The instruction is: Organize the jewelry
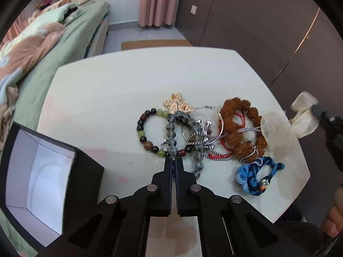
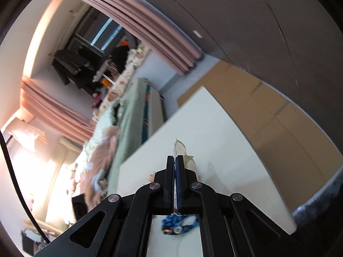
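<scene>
On the white bench (image 1: 107, 90), the left tongs (image 1: 173, 160) pinch a clear grey glass-bead bracelet (image 1: 172, 137), while the right tongs (image 2: 175, 158) grip a translucent cream hair claw (image 2: 182, 147).

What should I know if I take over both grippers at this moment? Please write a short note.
Left gripper: shut, its tips at the grey bead bracelet at the near edge of the pile; whether it grips a bead is unclear.
Right gripper: shut on a translucent white hair bow, held off the table's right edge.
Things: all other jewelry lies tangled on the white table; the blue braided bracelet lies apart.
Done: nothing is in the open black box as far as visible.
Left: sort every piece.
</scene>
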Demonstrator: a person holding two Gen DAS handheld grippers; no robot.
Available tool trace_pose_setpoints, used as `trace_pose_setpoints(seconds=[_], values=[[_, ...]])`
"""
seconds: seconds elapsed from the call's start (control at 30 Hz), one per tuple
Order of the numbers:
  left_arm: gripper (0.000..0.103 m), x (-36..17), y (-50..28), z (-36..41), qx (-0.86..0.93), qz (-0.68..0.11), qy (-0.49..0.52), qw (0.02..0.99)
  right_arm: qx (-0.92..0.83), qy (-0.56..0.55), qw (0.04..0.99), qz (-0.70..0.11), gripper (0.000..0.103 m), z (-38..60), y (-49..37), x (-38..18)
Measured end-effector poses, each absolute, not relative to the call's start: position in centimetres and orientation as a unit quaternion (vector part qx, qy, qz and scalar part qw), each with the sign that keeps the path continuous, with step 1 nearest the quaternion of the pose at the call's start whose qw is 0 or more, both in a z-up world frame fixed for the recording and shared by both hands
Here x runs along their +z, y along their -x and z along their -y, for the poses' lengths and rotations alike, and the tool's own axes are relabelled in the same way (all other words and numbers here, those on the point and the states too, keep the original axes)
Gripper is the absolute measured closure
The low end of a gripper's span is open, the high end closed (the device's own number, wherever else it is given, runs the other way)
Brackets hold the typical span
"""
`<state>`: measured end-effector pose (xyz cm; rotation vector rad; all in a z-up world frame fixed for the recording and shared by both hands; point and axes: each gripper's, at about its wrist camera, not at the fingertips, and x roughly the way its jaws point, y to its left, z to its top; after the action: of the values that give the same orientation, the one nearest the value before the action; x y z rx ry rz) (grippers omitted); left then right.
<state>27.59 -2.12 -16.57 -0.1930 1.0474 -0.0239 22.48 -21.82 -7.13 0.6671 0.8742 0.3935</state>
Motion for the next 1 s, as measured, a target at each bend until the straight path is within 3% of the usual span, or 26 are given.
trace_pose_setpoints(seconds=[0.27,0.37,0.43,0.5,0.57,0.87,0.97,1.0], values=[[0.103,-12.3,-26.9,1.8,-0.029,-0.442,0.109,0.89,0.134,-0.264,0.787,-0.542,0.1,20.4,-24.0,-12.4],[0.103,-11.2,-26.7,1.9,-0.036,-0.43,0.111,0.895,0.122,-0.255,0.783,-0.554,0.1,20.4,-24.1,-12.8],[0.103,-11.1,-26.6,1.9,-0.037,-0.43,0.111,0.895,0.126,-0.271,0.778,-0.552,0.092,21.0,-24.0,-12.7],[0.103,-11.3,-26.5,1.6,-0.037,-0.433,0.113,0.893,0.134,-0.297,0.775,-0.542,0.073,21.7,-23.6,-12.7],[0.103,-12.1,-26.6,1.6,-0.041,-0.452,0.118,0.883,0.124,-0.296,0.785,-0.53,0.066,22.3,-23.2,-12.2],[0.1,-15.7,-27.1,2.0,-0.053,-0.51,0.132,0.848,0.121,-0.278,0.803,-0.513,0.062,22.2,-22.7,-10.9],[0.07,-16.4,-27.2,2.1,-0.05,-0.512,0.133,0.847,0.139,-0.266,0.827,-0.474,0.059,21.9,-22.1,-9.0],[0.053,-16.5,-27.2,2.1,-0.049,-0.51,0.135,0.848,0.146,-0.26,0.833,-0.465,0.055,21.6,-22.0,-8.5]])
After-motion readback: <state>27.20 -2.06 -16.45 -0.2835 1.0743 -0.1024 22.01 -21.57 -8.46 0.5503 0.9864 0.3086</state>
